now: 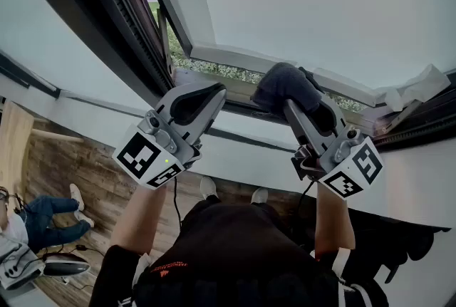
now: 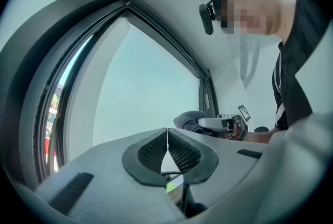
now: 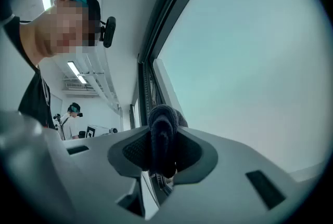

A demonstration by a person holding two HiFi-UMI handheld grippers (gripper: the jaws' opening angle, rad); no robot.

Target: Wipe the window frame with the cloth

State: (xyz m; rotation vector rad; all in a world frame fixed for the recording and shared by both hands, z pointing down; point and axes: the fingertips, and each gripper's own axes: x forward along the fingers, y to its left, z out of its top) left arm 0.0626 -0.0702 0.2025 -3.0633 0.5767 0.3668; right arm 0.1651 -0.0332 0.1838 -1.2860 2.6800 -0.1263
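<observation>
Cloth (image 1: 283, 83) at the window frame (image 1: 228, 55)
At centre frame the right tongs (image 1: 293, 107) clamp the dark cloth; the left tongs (image 1: 214, 95), just left, are closed together on nothing.

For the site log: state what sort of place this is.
Probably an indoor office or lab room, at a large window: the window frame, wood floor below, ceiling strip lights.
</observation>
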